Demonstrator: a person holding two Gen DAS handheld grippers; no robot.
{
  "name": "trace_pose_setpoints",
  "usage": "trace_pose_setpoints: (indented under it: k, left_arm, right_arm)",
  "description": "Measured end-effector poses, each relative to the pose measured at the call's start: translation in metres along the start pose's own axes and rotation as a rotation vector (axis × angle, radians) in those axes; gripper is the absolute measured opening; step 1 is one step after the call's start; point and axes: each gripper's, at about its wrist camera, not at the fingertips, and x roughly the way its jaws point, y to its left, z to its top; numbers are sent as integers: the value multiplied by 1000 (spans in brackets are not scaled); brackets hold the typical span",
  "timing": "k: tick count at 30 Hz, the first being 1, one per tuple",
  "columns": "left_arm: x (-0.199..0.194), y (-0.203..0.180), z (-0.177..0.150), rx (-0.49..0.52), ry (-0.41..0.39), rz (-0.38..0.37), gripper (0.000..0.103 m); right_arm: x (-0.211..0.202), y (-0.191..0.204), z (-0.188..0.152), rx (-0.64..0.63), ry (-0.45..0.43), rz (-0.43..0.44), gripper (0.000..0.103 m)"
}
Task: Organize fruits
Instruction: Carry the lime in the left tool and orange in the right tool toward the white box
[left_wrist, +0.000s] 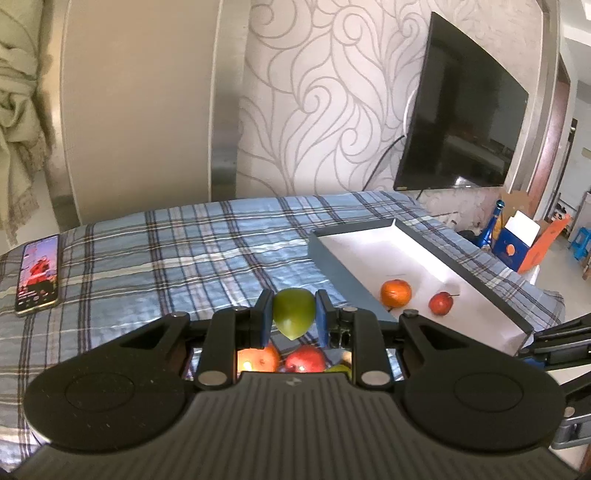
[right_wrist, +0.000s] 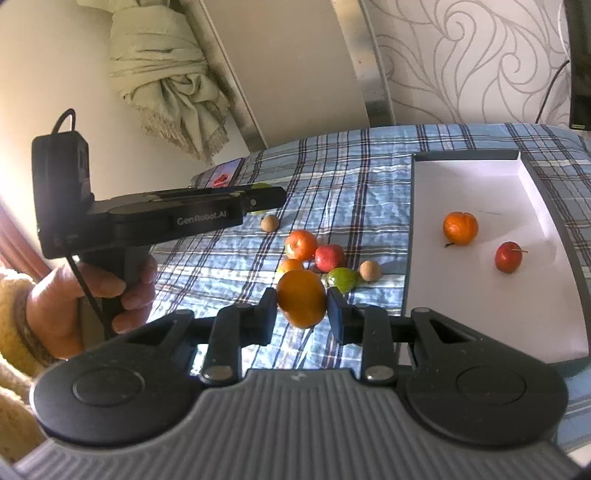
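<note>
Both loaded: left gripper clamps a green fruit, right gripper an orange (2 fruits already boxed); next, carry both over the box.

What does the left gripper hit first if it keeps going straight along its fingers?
Probably bare plaid bedcover: the left gripper, shut on a green fruit, points down past the white tray's left wall. Depth is unclear; it could clip that wall.

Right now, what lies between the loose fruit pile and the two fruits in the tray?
In the right wrist view, only plaid cloth and the tray's near wall separate the pile from the orange fruit and red fruit.
</note>
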Motion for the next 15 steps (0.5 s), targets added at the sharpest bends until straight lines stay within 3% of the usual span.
trace_pose_setpoints:
  k: [15]
  left_arm:
    - [11,-19,5,26,8,-33,27]
  right_arm:
    - [-11,-15,-4,38,-16,-23,32]
